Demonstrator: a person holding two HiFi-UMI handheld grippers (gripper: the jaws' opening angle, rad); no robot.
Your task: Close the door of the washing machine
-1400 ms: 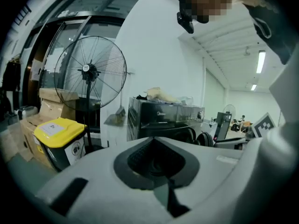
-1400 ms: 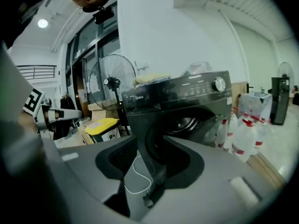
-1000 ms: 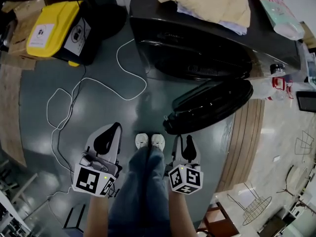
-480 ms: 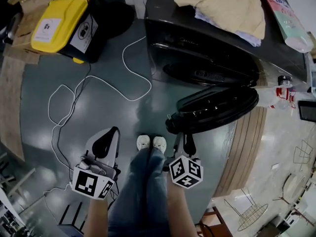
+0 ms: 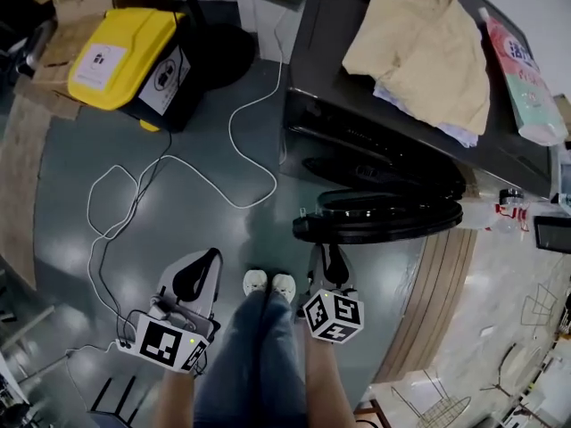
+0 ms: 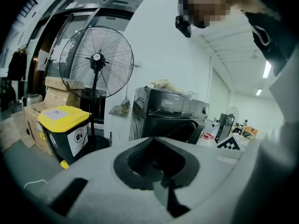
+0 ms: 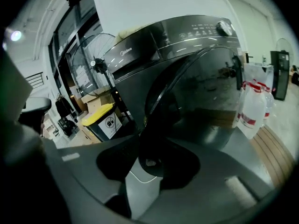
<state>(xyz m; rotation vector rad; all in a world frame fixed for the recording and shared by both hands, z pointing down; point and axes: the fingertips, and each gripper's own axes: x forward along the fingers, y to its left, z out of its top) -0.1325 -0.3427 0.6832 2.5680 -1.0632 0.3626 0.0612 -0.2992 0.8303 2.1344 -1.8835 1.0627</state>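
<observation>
The dark washing machine [image 5: 384, 141] stands at the upper right of the head view, its round door [image 5: 375, 219] swung open toward me. My right gripper [image 5: 328, 259] sits just under the door's near left edge. In the right gripper view the door [image 7: 205, 97] fills the middle. Its dark rim runs down into the mouth of the right gripper [image 7: 147, 146], whose jaws stand apart; I cannot tell if they touch the rim. My left gripper [image 5: 198, 270] hangs over the floor, well left of the door. Seen from its own camera, the left gripper [image 6: 154, 146] is shut and empty.
A yellow-lidded bin [image 5: 134, 56] stands at the upper left, and a white cable [image 5: 178, 176] loops across the grey floor. A beige cloth [image 5: 428, 52] and a detergent pouch [image 5: 526, 78] lie on the machine. Bottles [image 5: 504, 212] stand at its right. My shoes [image 5: 268, 283] are between the grippers.
My right gripper has moved forward to the door's near edge, and the machine now sits closer in the head view. The left gripper has shifted only slightly.
</observation>
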